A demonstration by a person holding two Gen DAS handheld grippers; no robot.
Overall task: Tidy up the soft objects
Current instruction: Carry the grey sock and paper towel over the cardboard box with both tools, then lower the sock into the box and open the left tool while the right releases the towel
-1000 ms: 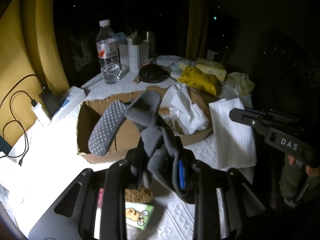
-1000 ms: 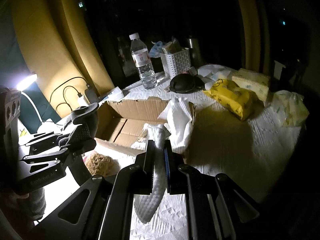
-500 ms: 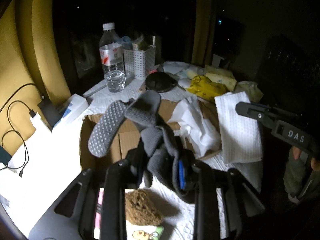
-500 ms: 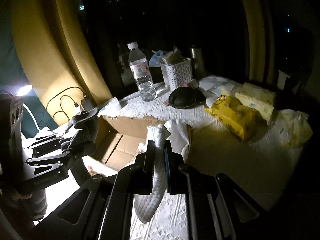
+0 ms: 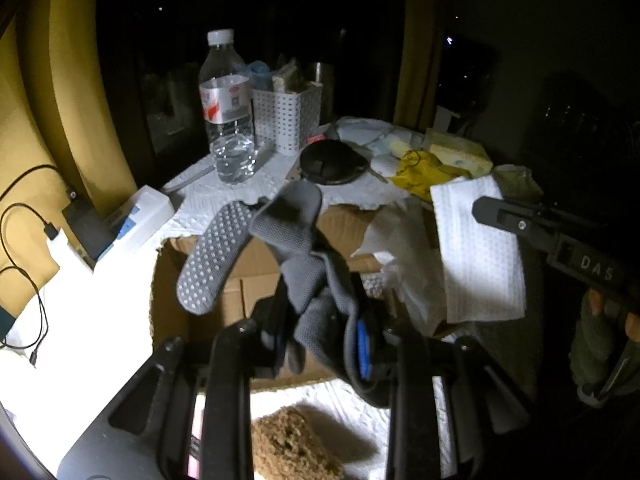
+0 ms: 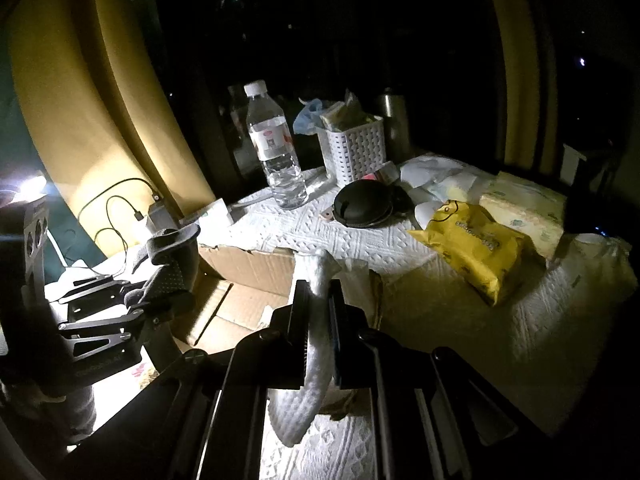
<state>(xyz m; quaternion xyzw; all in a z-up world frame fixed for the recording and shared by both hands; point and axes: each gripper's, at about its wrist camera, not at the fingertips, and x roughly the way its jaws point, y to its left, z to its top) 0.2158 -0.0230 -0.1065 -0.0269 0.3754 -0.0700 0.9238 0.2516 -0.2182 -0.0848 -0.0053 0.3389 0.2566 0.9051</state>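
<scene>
My left gripper [image 5: 320, 340] is shut on grey dotted grip socks [image 5: 288, 248], held up above the open cardboard box [image 5: 176, 320]. One sock [image 5: 212, 260] sticks out to the left. My right gripper [image 6: 318, 312] is shut on a folded white paper towel [image 6: 308, 396] that hangs down below the fingers. In the left wrist view the towel [image 5: 480, 248] hangs as a white sheet from the right gripper [image 5: 520, 224] over the box's right side. In the right wrist view the left gripper [image 6: 160, 280] with the socks is at the left. A brown sponge [image 5: 292, 444] lies on the table below the left gripper.
A water bottle [image 5: 228, 112], white basket [image 5: 288, 116], black round case [image 5: 332, 160], yellow wipes pack [image 6: 472, 248] and tissue packs [image 6: 524, 208] stand at the back. Crumpled white tissue [image 5: 400, 248] lies in the box. A charger and cables [image 5: 52, 236] lie left.
Both grippers have moved nearer the box and higher. The white towel now hangs over the box's right side, and the sponge shows further below my left gripper.
</scene>
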